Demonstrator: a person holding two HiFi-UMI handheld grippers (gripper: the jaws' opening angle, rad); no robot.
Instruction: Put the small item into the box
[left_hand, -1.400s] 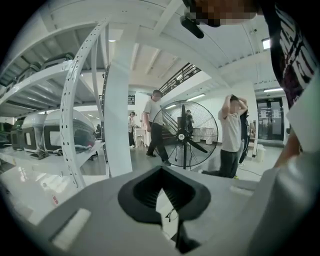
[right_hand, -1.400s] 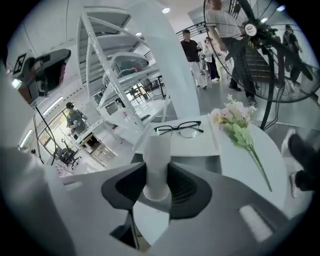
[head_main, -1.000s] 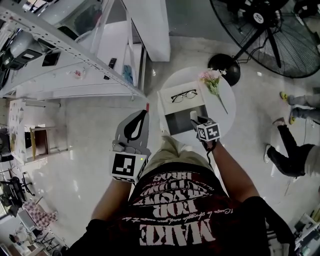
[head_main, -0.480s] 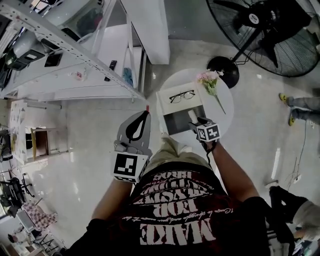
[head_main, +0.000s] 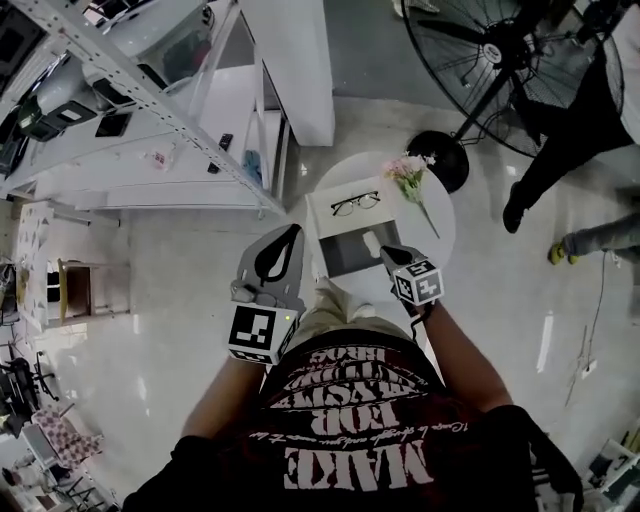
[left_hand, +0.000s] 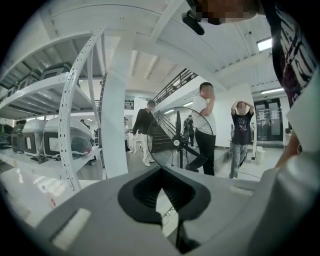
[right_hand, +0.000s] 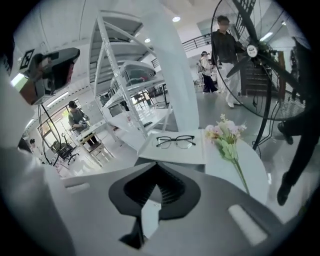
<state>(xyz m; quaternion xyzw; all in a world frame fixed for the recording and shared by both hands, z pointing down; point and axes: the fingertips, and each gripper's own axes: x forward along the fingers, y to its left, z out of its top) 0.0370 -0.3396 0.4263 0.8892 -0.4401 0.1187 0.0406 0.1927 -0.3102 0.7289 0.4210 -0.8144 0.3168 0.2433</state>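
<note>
White round table (head_main: 441, 226): it stands just ahead of you on a pale shiny floor and carries the box, a pair of glasses and a sprig of flowers.
Box (head_main: 342, 256): white with a dark inside, open, on the near left part of the table.
Lid (head_main: 338, 189): it lies flat on the far side of the box.
Glasses (head_main: 355, 203): dark-framed, they rest on the lid with the lenses side by side, left to right.
Flowers (head_main: 410, 174): pink and white heads at the far edge of the table; the green stem runs near and to the right, beside the box.
Around the table: a large floor fan (head_main: 500, 50) stands far right, its round base just beyond the table. White metal shelving (head_main: 150, 100) fills the far left. A person in dark clothes (head_main: 565, 130) stands to the right of the fan.
In the way: nothing lies between your right gripper and the box opening.
Small item (head_main: 371, 243): a pale, flat piece over the dark opening of the box. Its long side runs along the jaws and points away from you, toward the lid. Whether it touches the box cannot be made out.
Right gripper (head_main: 382, 250): its jaws are pinched on the small item, which shows as a white strip between them in the right gripper view (right_hand: 150, 215).
Left gripper (head_main: 292, 235): it is held near your body, left of the table and off it. Its jaws are pressed together at the tips with nothing between them.
</note>
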